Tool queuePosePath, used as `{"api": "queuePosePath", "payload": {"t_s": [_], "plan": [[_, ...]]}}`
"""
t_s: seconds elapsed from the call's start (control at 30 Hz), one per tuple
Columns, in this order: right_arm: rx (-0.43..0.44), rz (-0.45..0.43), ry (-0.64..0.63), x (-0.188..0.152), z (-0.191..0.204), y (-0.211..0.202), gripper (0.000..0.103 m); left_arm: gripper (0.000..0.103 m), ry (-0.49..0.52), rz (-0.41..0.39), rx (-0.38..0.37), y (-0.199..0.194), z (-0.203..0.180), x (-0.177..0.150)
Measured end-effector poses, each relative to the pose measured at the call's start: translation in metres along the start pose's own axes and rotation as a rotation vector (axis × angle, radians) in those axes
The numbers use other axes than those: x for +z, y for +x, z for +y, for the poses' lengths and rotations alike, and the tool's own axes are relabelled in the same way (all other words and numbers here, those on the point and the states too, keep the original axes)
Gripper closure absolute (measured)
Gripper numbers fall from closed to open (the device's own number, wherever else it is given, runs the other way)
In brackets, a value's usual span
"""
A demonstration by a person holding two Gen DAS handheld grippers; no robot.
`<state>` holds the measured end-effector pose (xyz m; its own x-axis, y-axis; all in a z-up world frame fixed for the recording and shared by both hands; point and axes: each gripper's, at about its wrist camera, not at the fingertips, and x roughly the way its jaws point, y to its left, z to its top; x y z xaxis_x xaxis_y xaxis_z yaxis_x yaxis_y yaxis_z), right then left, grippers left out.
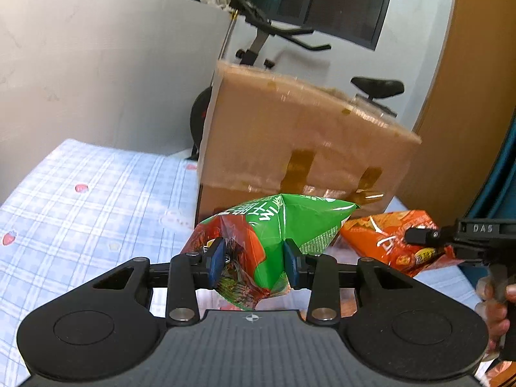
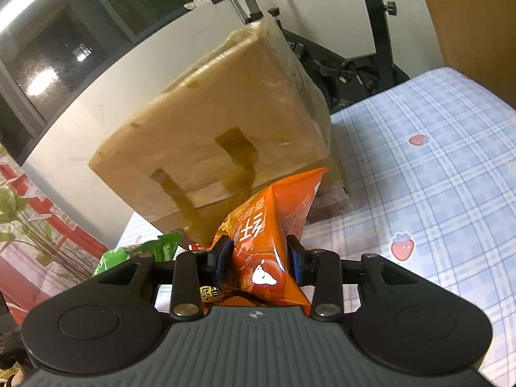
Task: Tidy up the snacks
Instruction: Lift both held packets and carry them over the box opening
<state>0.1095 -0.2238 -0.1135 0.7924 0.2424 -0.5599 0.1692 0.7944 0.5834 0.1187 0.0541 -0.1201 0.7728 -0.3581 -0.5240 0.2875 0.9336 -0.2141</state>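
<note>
My left gripper point(image 1: 253, 259) is shut on a green and red snack bag point(image 1: 274, 225) and holds it above the bed, just in front of a taped cardboard box point(image 1: 300, 138). My right gripper point(image 2: 259, 262) is shut on an orange snack bag point(image 2: 274, 225), also held up close to the cardboard box point(image 2: 209, 135). In the left wrist view the orange bag point(image 1: 387, 235) and the right gripper point(image 1: 429, 237) show at the right. In the right wrist view a corner of the green bag point(image 2: 138, 251) shows at the lower left.
The box stands on a bed with a blue checked strawberry sheet point(image 1: 80, 200), which also shows in the right wrist view point(image 2: 419, 177). An exercise bike point(image 1: 283, 42) stands behind the box. A wooden panel point(image 1: 467, 96) is at the right. A plant point(image 2: 29, 225) is at the left.
</note>
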Motion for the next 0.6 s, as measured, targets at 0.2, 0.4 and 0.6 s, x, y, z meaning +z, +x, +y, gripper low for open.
{"api": "queuePosePath", "payload": {"t_s": [0.2,0.4,0.6], "plan": [[0.023,-0.026,-0.016,0.000,0.012,-0.019,0.065,0.063,-0.008,-0.056,-0.019,-0.019,-0.008,0.010],[0.058,-0.087,-0.051,0.007,0.026,-0.044,0.065,0.063,-0.007,-0.126,-0.047,-0.040,-0.019,0.025],[0.084,-0.149,-0.080,0.018,0.042,-0.065,0.065,0.063,0.000,-0.196,-0.072,-0.054,-0.029,0.045]]}}
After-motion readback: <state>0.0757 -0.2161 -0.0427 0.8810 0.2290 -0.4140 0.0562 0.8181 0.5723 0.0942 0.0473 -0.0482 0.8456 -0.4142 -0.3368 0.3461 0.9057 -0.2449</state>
